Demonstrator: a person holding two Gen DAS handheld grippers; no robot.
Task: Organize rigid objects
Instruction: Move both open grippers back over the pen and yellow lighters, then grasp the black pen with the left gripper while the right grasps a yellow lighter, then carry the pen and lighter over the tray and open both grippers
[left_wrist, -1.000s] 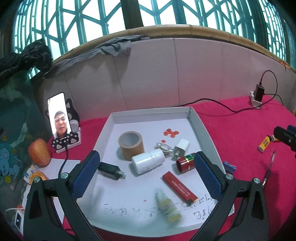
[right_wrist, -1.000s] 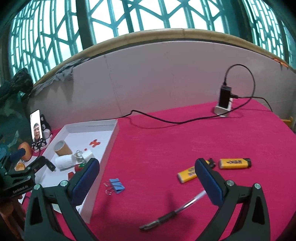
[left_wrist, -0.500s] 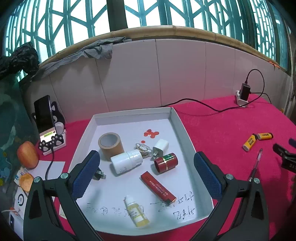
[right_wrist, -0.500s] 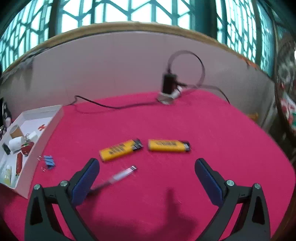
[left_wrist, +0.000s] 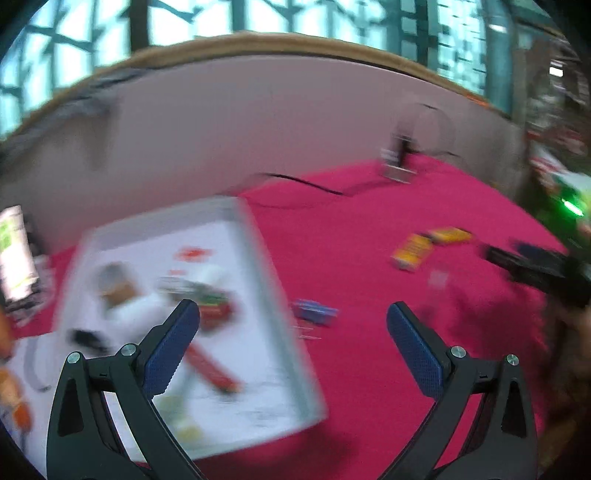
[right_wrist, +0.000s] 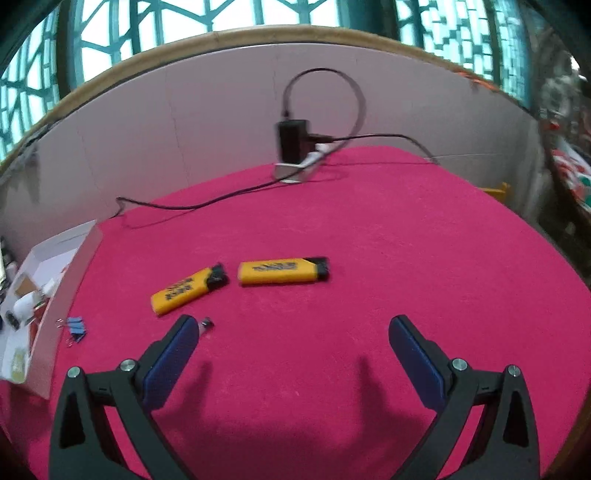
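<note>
Both jaws stood spread wide, with nothing between the blue pads of either the left gripper (left_wrist: 293, 317) or the right gripper (right_wrist: 293, 332). Two yellow lighters (right_wrist: 190, 290) (right_wrist: 282, 272) lay flat on the red cloth (right_wrist: 369, 240) just ahead of the right gripper's jaws — the nearer one ahead of the left finger, the other end-on beside it, apart by a small gap. A pen tip (right_wrist: 206, 325) showed just beside the left finger's pad. A blue binder clip (right_wrist: 75, 329) lay off to the left, near the wall of the white tray (right_wrist: 79, 258). In the left wrist view, heavily blurred, the tray (left_wrist: 266, 280) lay ahead-left of the jaws with small objects inside — their identities unclear — and the clip (left_wrist: 314, 312) between the fingertips' line of sight. A charger and cable (right_wrist: 291, 142) stood far ahead by the wall.
</note>
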